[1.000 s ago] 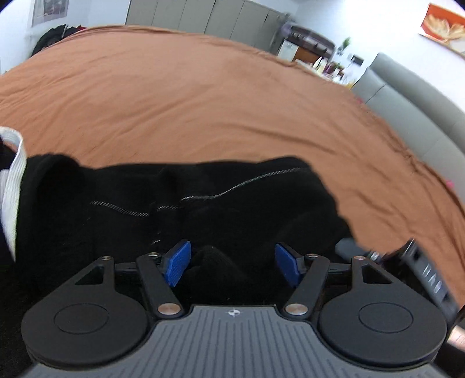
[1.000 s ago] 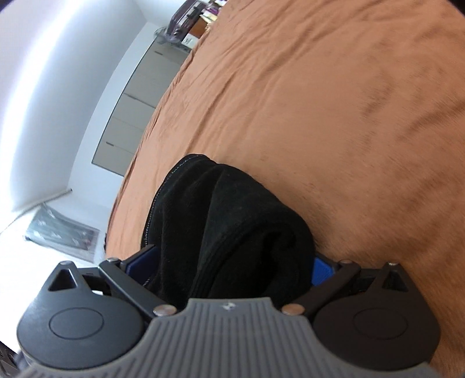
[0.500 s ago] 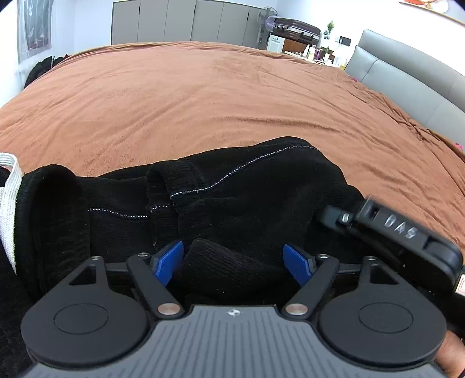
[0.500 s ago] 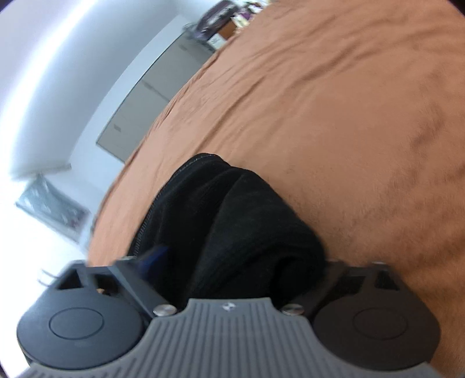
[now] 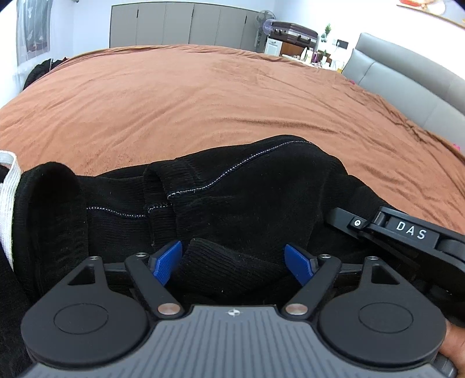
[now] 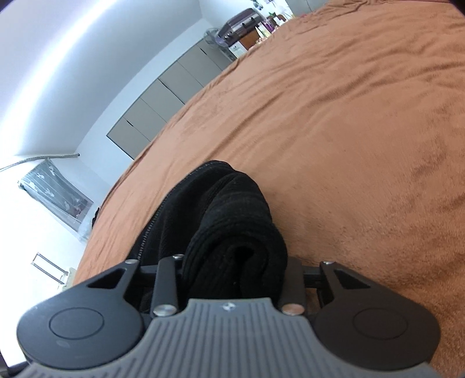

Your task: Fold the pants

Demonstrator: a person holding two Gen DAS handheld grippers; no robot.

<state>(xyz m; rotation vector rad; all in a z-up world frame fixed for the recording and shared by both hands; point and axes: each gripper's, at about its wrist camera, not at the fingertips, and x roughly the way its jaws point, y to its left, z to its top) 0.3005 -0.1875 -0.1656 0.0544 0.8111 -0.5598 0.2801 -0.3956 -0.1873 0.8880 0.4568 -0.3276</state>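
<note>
Black pants [image 5: 247, 197] with pale stitching lie bunched on a brown bed cover [image 5: 218, 96]. My left gripper [image 5: 232, 258] hovers over their near edge. Its blue pads [image 5: 167, 261] stand wide apart, and a fold of black cloth sits loosely between them, untouched. A white band [image 5: 8, 197] shows at the far left of the cloth. My right gripper [image 6: 234, 261] has its jaws closing on a thick roll of the pants [image 6: 221, 203]. Its fingers press the cloth from both sides and the pads are buried in it. The right gripper's body [image 5: 407, 232] also reaches in from the right in the left wrist view.
Brown cover [image 6: 348, 130] stretches far beyond the pants in both views. A grey padded headboard [image 5: 407, 75] bounds the bed on the right. Grey cabinets [image 5: 180, 24] and a cluttered shelf stand by the far wall. Part of a person's hand [image 5: 453, 343] shows at the lower right corner.
The right jaws have drawn in from wide apart onto the cloth roll, and that hand has rolled. The left jaws spread wider, and the right gripper's body came into the left view.
</note>
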